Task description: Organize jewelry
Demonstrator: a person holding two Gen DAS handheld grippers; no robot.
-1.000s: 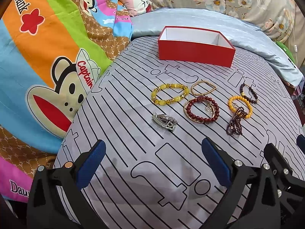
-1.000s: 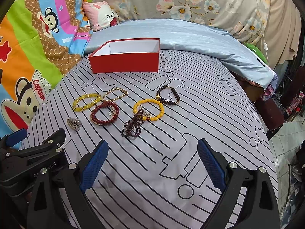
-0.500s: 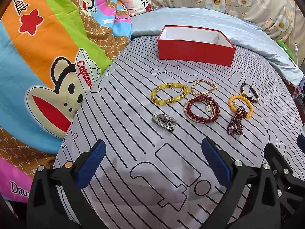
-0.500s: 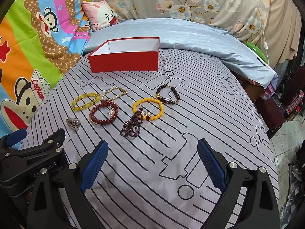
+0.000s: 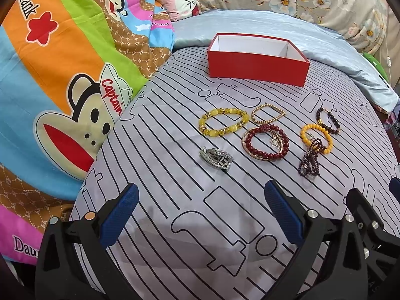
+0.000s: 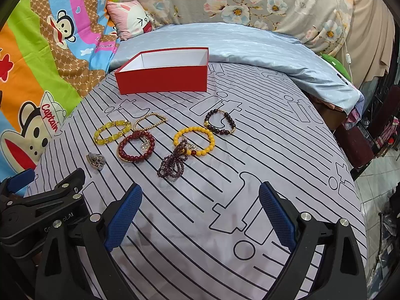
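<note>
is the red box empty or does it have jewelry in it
Empty as far as visible: the red box shows only bare white walls inside, though its floor is partly hidden.

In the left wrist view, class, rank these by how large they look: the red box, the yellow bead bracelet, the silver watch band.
1. red box, clearly largest
2. yellow bead bracelet
3. silver watch band, smallest, although it lies nearest the camera

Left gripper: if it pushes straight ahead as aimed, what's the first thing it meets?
Probably the silver watch, lying nearest between the open left gripper and the red box. Only bare bedsheet lies before it; depth is hard to judge.
</note>
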